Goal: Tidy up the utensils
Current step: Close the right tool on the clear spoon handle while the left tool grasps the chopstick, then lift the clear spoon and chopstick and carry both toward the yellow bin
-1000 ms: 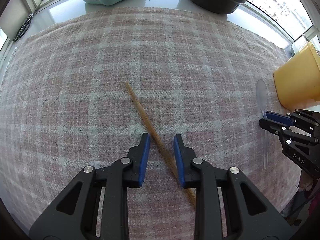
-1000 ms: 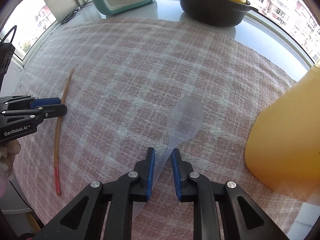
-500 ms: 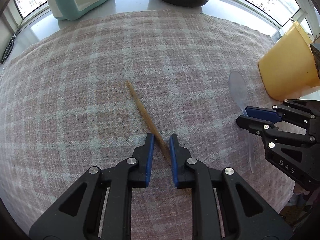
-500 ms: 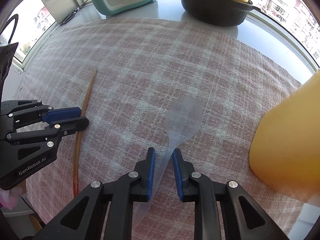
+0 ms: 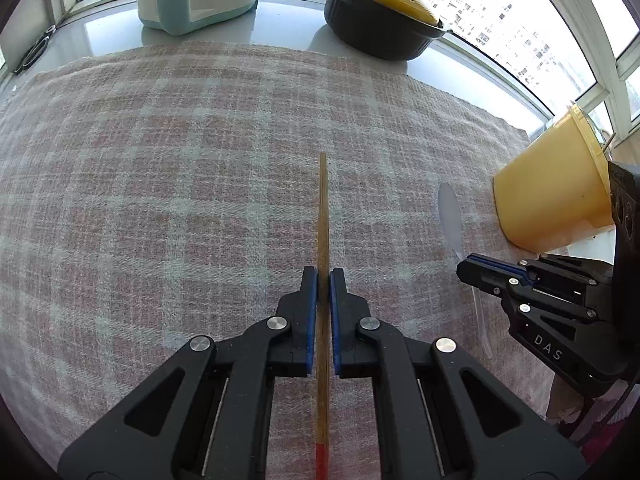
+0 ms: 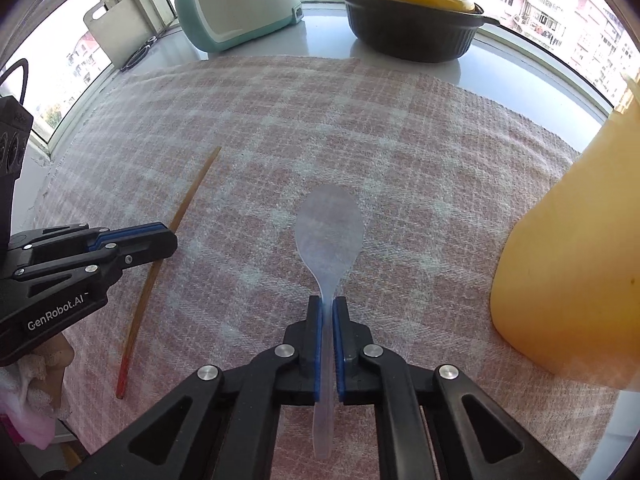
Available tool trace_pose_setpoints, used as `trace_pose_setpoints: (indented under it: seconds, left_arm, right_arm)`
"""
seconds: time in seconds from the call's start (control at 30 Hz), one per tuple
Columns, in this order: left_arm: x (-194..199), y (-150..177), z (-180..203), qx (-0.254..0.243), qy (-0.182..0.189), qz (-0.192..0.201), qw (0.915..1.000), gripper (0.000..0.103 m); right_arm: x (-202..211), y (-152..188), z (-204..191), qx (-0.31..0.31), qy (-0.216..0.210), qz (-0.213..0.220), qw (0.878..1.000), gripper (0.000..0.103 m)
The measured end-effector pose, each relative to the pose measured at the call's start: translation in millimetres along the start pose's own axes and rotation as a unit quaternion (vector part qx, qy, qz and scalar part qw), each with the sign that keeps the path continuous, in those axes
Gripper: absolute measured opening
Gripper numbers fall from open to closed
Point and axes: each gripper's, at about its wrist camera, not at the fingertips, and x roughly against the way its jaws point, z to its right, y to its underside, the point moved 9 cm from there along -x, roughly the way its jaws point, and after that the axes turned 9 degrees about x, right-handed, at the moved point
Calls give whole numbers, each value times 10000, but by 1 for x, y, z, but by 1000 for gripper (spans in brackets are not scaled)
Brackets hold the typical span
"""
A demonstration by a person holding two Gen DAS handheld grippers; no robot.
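- Left gripper (image 5: 323,280): jaws pinch the wooden chopstick (image 5: 322,216) mid-shaft, so it should lift level off the checked cloth (image 5: 180,184).
- Right gripper (image 6: 327,308): jaws clamp the clear plastic spoon (image 6: 329,236) at its narrow neck.
- Yellow cup (image 5: 554,196): beside the spoon on the counter, the likely holder.

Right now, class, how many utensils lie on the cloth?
2: a chopstick at the left hand-held gripper, a clear spoon at the right one.
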Motion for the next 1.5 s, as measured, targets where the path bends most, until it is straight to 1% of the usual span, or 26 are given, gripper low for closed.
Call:
trace_pose_setpoints:
  seconds: [0.13,0.23,0.33,0.5,0.7,0.87,1.13,1.4,1.5]
  left_arm:
    - [24,6,2,115,162,349,9992,4]
    - [36,8,6,229,282,555,9978,4]
    - [46,10,13,208,310,760,9964,4]
    - [72,13,24,245,526,997,9933,4]
    - [96,8,52,65,780,1252,9890,4]
    - [113,-2,82,-115,970,1465,9844,4]
    - [129,-18,133,-424,1295,1673,9764,4]
    - [136,-40,181,-607,1544,1864,9684,4]
    - [137,-48,196,-576,1644,1935,9655,4]
  right_arm:
    - [18,3,4,-240,-135,376,9989,2]
    - [34,8,4,-473,-252,722,9960,2]
    - [51,14,4,-631,-319,1054,9919,2]
    - [83,20,4,-677,-189,1476,9865,2]
    - [123,22,11,-722,-65,1954,9780,2]
    - [156,27,28,-789,104,2251,9711,2]
    - [202,29,54,-879,292,2639,9601,2]
    - [233,25,90,-998,477,2907,9504,2]
    - [241,24,104,-1022,545,2976,9476,2]
